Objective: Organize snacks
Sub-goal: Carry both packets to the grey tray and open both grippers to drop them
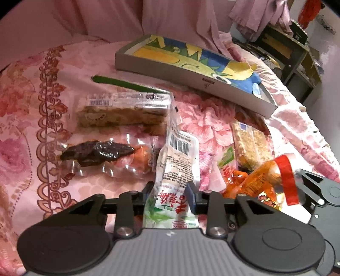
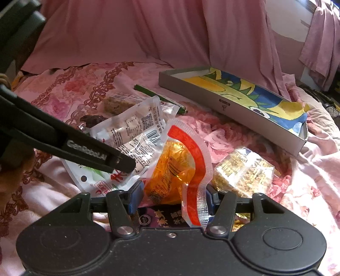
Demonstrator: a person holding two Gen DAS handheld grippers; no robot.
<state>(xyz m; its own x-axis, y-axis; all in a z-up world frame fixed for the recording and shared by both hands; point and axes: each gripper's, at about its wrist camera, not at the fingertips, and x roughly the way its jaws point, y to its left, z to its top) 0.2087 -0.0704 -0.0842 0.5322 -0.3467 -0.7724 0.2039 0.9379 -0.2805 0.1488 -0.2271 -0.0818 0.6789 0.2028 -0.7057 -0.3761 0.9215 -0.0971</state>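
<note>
While left fingers [image 1: 170,196] pinch the white packet [image 1: 176,161], right fingers [image 2: 172,196] clamp the orange packet [image 2: 172,169].

A home bedroom: floral pink bedspread [image 1: 63,89], draped pink curtains [image 2: 127,31].

Pink-draped bedroom, warm dim light.

A bed under a pink floral bedspread [image 1: 27,118] with a dark red scroll border fills the foreground, its cloth rumpled. Behind it hangs a plain pink curtain [image 2: 131,31] in loose folds. More pink cloth [image 1: 261,14] is draped at the upper right, over a pale wall [image 2: 284,23]. A dark shelf unit [image 1: 297,61] stands at the far right, with something red [image 1: 308,10] above it.
</note>
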